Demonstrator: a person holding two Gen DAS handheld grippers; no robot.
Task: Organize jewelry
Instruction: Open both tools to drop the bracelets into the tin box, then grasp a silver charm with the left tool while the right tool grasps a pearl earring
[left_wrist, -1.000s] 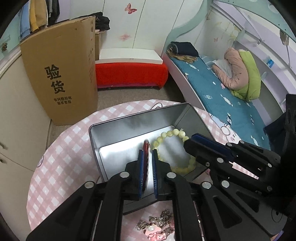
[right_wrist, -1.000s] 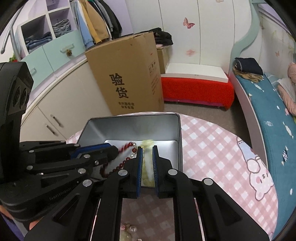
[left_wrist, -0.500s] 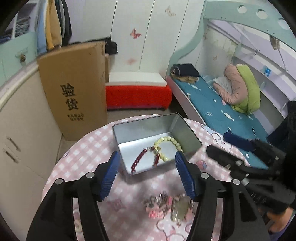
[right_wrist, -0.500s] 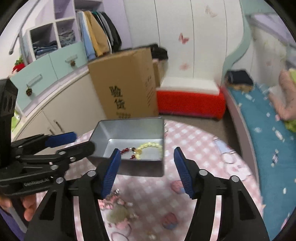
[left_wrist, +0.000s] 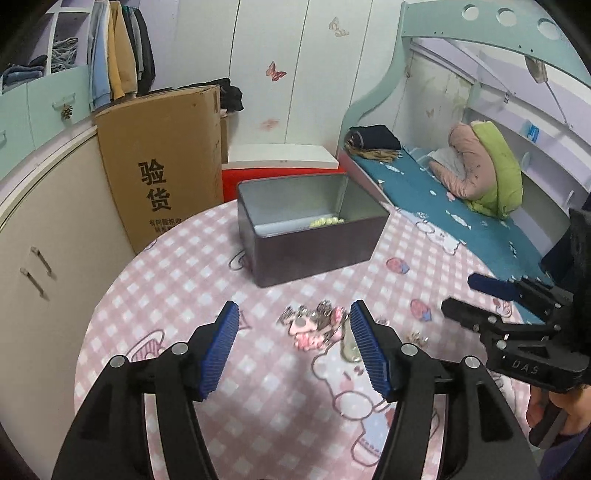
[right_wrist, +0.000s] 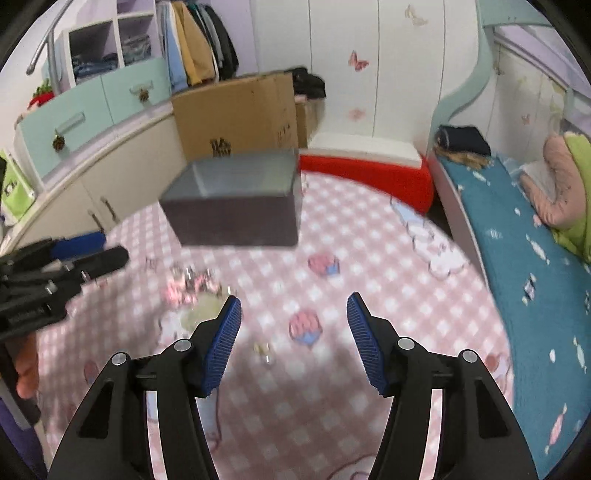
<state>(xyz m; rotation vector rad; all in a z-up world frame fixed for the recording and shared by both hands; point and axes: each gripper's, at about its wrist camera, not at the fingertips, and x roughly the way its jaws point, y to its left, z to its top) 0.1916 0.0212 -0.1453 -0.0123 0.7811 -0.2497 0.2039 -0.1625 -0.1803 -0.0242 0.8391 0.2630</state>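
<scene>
A grey metal tin (left_wrist: 317, 240) stands open on the round pink checked table (left_wrist: 177, 280); yellow beads (left_wrist: 327, 220) show inside it. The tin also shows in the right wrist view (right_wrist: 236, 221), blurred. A pile of pink and silver charms (left_wrist: 314, 325) lies on the cloth just ahead of my left gripper (left_wrist: 291, 347), which is open and empty. The pile also shows in the right wrist view (right_wrist: 192, 286). A small earring (right_wrist: 264, 350) lies just in front of my right gripper (right_wrist: 293, 339), which is open and empty.
A tall cardboard box (left_wrist: 166, 166) stands on the floor behind the table. A red bench (right_wrist: 365, 177) and a bed with a teal sheet (left_wrist: 461, 214) lie beyond. Cabinets (left_wrist: 44, 236) run along the left.
Both grippers let go of the bracelets in the tin, opened, and drew back from it toward the near side of the table. The red and yellow bracelets stay in the tin.
</scene>
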